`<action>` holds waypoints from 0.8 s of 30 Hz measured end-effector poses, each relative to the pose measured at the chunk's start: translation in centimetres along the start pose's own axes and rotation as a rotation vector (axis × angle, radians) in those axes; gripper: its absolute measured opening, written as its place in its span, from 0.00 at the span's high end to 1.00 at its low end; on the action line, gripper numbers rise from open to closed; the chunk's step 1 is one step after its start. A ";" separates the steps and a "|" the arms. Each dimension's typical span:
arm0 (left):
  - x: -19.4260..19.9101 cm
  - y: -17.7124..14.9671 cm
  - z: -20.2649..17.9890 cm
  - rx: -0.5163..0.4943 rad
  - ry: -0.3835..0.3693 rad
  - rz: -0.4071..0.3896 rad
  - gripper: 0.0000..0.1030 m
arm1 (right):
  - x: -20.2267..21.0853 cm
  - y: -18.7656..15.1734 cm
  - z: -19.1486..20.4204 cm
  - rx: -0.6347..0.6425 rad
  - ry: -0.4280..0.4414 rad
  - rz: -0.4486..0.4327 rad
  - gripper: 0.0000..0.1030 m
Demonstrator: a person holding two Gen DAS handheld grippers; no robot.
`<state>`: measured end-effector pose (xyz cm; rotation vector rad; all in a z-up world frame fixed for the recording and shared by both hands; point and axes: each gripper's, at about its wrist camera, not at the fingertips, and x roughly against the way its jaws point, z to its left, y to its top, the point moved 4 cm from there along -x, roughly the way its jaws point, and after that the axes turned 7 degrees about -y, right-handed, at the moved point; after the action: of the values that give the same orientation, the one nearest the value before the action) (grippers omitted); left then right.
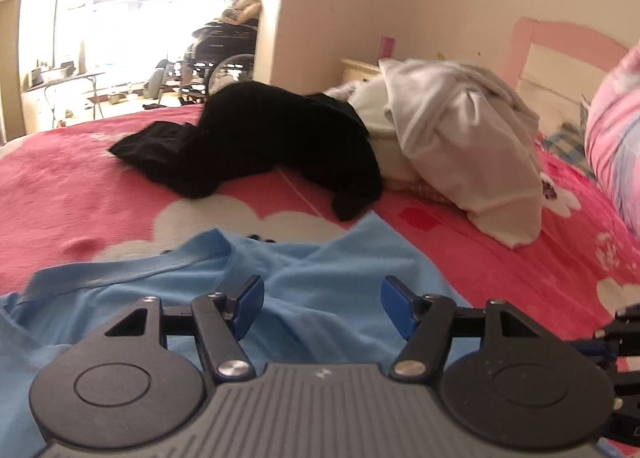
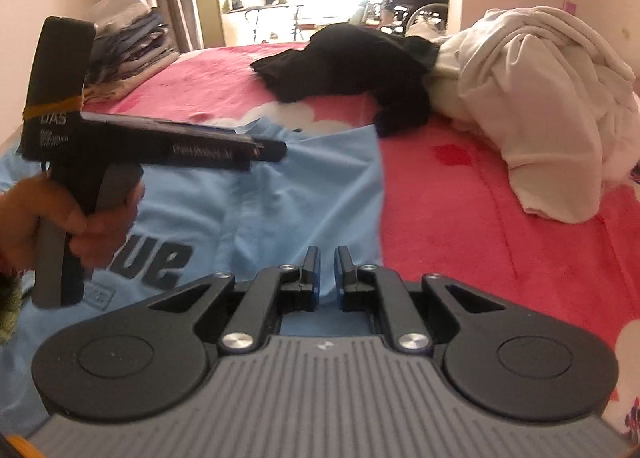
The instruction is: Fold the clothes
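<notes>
A light blue T-shirt (image 1: 328, 286) with dark lettering (image 2: 160, 262) lies flat on the pink blanket, collar (image 1: 132, 270) toward the far side. My left gripper (image 1: 322, 298) hovers just above the cloth behind the collar, jaws open, nothing between the blue pads (image 1: 252, 302). From the right wrist view it (image 2: 276, 150) shows side-on, held by a hand (image 2: 96, 226). My right gripper (image 2: 327, 274) sits at the shirt's right edge, jaws nearly together with blue cloth (image 2: 327, 290) pinched in the narrow gap. A sliver of the right gripper (image 1: 624, 338) shows at the left view's edge.
A black garment (image 1: 256, 146) and a heap of white clothes (image 1: 460, 146) lie farther back on the pink blanket (image 1: 500, 258). A pile of folded laundry (image 2: 128, 42) sits at the bed's far left edge. A pink pillow (image 1: 616, 138) and headboard (image 1: 560, 38) are on the right.
</notes>
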<state>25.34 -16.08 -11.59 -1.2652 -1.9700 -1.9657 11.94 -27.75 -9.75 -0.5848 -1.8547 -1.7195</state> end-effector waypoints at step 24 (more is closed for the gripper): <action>19.8 -3.5 9.7 0.298 0.155 -0.076 0.32 | 3.8 0.3 1.6 -0.102 0.038 -0.026 0.94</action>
<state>14.95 2.39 -4.40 -0.9514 -2.1579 -1.6602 9.08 -26.29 -7.17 -0.5665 -1.7642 -1.8377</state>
